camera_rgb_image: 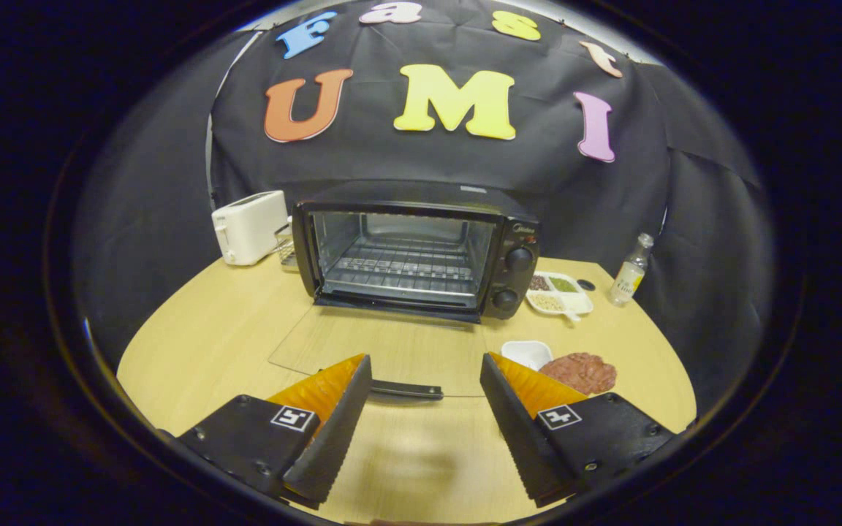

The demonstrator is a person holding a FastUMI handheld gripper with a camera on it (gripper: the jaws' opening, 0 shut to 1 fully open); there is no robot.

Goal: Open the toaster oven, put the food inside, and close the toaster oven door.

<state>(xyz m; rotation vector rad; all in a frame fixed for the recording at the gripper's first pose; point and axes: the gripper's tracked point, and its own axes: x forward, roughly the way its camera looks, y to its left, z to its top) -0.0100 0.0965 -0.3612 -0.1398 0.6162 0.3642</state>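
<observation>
Nearest of all, the jaws (426,380) stand wide apart and hold nothing, with bare pale wooden table (194,343) showing in the gap between them. Just ahead of the fingertips lies the dark bar handle (406,390) of the clear glass oven door (384,347), which is dropped fully open and lies flat over the table, reaching from the oven's lower edge toward the jaws. The handle sits closer to the left finger than to the right, and neither finger touches it.

Beyond the door stands the black boxy toaster oven (421,248), its mouth open and facing the jaws, a wire rack (403,270) visible inside. Two round black knobs (517,259) are stacked on the panel at its right side.

Just beyond the right finger sits a reddish-brown flat piece of food (579,371) on the table, and touching or nearly touching its left side is a small white square dish (528,353). Farther off on that side, beside the oven's knob panel, is a white divided tray (560,292) holding small heaps of brown, green and pale stuff; what they are cannot be told. Past the tray stands a small clear glass bottle (630,270) with a light cap, upright, near the table's edge.

Far beyond the left finger, a white two-slot pop-up toaster (249,226) stands beside the oven's left wall.
</observation>
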